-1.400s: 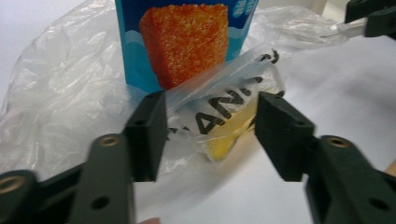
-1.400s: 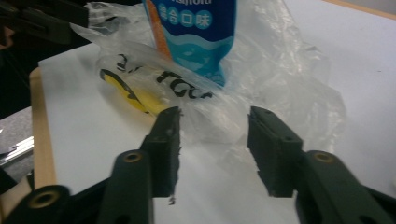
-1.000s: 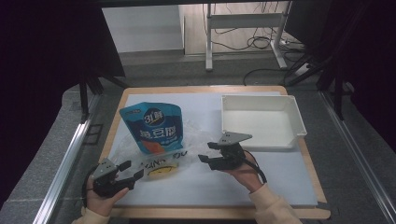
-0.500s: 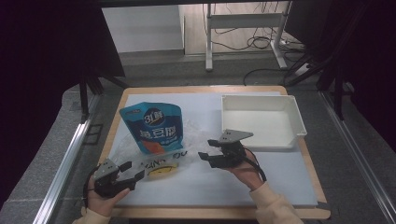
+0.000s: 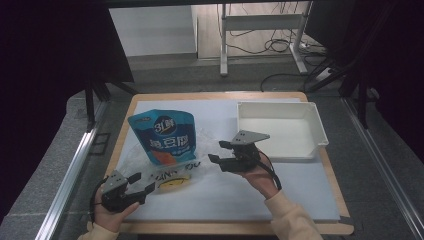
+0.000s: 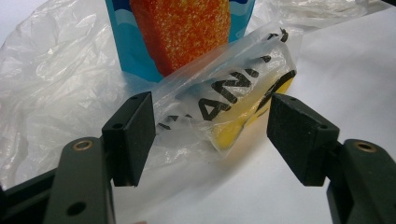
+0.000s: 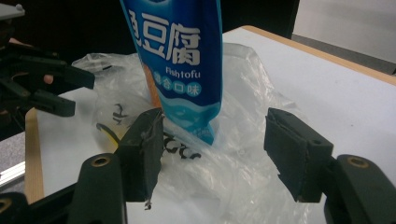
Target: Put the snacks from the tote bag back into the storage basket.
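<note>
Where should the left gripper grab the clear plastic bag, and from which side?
Take the near printed edge of the clear plastic bag, coming in low from the person's side. That edge is bunched into a raised fold and already sits between the open jaws of the left gripper. The blue snack pouch lies on the bag farther back, so a grip there would probably catch the pouch too.

Blue snack pouch (image 7: 180,60) stands in clear plastic bag (image 7: 247,154).

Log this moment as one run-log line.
left gripper: open at plastic bag edge | right gripper: open near blue snack pouch | white tray: empty
</note>
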{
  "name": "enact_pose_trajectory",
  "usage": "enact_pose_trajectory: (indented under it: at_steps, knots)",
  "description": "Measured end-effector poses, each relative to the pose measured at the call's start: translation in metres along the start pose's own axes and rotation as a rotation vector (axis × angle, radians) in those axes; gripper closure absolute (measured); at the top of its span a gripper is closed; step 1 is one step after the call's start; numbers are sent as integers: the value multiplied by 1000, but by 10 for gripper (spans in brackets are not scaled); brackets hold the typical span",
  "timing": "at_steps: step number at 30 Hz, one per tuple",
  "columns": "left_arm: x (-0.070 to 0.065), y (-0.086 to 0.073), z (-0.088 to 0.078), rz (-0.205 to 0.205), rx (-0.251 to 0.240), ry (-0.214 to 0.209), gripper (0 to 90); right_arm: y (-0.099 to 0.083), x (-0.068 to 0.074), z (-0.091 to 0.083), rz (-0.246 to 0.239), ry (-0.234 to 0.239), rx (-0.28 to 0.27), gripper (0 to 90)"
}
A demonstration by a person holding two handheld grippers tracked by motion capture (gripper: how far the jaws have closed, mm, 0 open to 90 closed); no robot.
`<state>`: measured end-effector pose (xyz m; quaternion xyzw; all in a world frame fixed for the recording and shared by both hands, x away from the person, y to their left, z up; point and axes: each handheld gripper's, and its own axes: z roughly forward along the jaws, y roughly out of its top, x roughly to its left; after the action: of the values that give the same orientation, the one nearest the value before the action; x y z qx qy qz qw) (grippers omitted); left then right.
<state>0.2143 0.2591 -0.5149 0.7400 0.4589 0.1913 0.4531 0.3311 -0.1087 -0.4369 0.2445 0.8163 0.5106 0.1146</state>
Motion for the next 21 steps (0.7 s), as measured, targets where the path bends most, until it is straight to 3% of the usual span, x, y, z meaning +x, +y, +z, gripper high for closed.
enact_pose_trajectory:
  at_steps: [5, 21]
  knots:
    - [0, -1, 1, 5, 6, -4, 324, 6, 0, 4, 18, 7, -13, 379]
    - [1, -2, 2, -3, 18, 5, 319, 44, -7, 30, 12, 34, -48, 382]
